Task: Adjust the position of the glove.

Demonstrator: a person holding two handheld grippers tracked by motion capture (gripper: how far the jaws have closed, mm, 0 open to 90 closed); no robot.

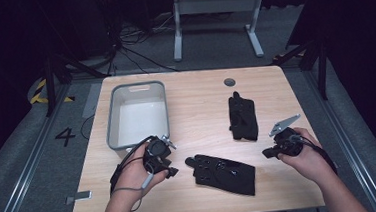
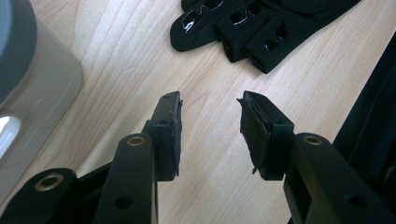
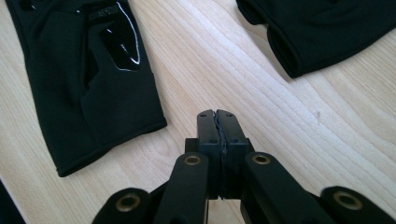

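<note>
**Presently: both tongs empty, approach to the near glove in hand**

Item one, my left gripper (image 1: 168, 171): jaws parted about halfway, nothing between the pads, bare wood showing through the gap in the left gripper view. It sits at the near left of the pale wooden table (image 1: 202, 120), just in front of the near corner of the grey plastic bin (image 1: 161, 95).

Item two, my right gripper (image 1: 269, 154): jaws pressed flat together on nothing, low over the table at the near right.

Item three, the flat black fabric glove with glossy patches (image 1: 225, 172): lying near the front edge between the two grippers, fingertips toward the left one, cuff toward the right one, touching neither.

Item four, a second black glove (image 1: 242, 117): farther back, right of centre, well apart from the bin.

Item five, the bin itself: as far as I can see, nothing lies in it.

Judgement: I read this as the reach stage of collecting the gloves, presumably for the bin; nothing is grasped yet. The next move calls for bringing the left gripper onto the near glove's finger end, low enough for a pad to catch the thin fabric. The right gripper would have to part its jaws before it can help.
</note>
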